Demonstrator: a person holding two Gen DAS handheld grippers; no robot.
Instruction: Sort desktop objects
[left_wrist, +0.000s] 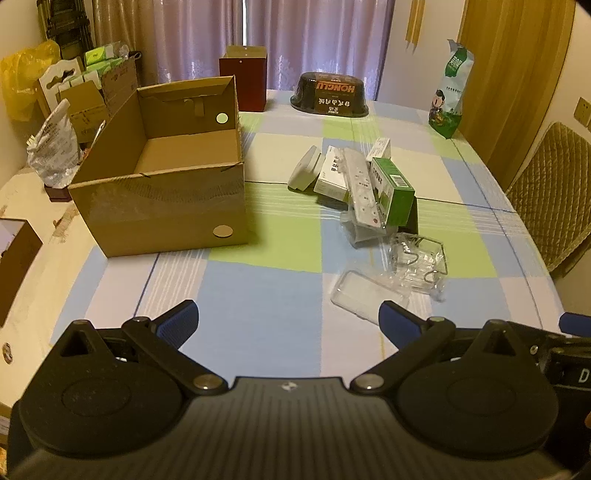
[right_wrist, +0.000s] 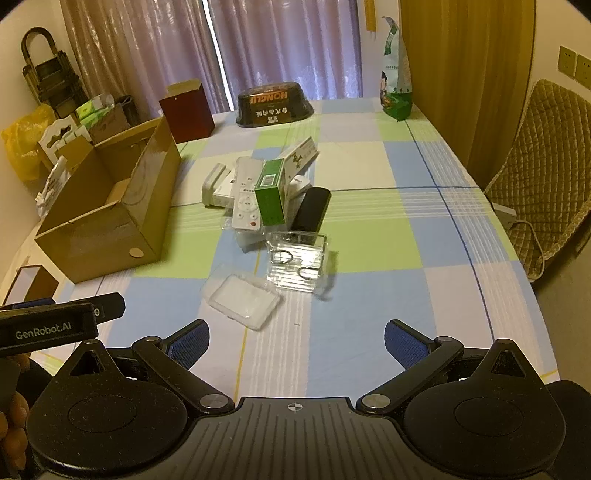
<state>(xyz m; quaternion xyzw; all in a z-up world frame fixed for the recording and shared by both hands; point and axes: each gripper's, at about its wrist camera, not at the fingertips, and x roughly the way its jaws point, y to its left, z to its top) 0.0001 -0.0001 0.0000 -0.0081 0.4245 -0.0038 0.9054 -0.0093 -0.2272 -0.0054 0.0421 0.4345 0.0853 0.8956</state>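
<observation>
Both the left gripper and right gripper hang wide, holding nothing; pile at twelve o'clock, cardboard box at ten looks bare inside, so likely picking comes next

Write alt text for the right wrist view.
The open right gripper hovers over a checked tablecloth, facing a pile of small boxes, remotes and clear plastic cases. An open cardboard box sits left.

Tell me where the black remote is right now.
In the right wrist view, the black remote lies mid-table, right of the green box, behind the clear plastic tray.
</observation>
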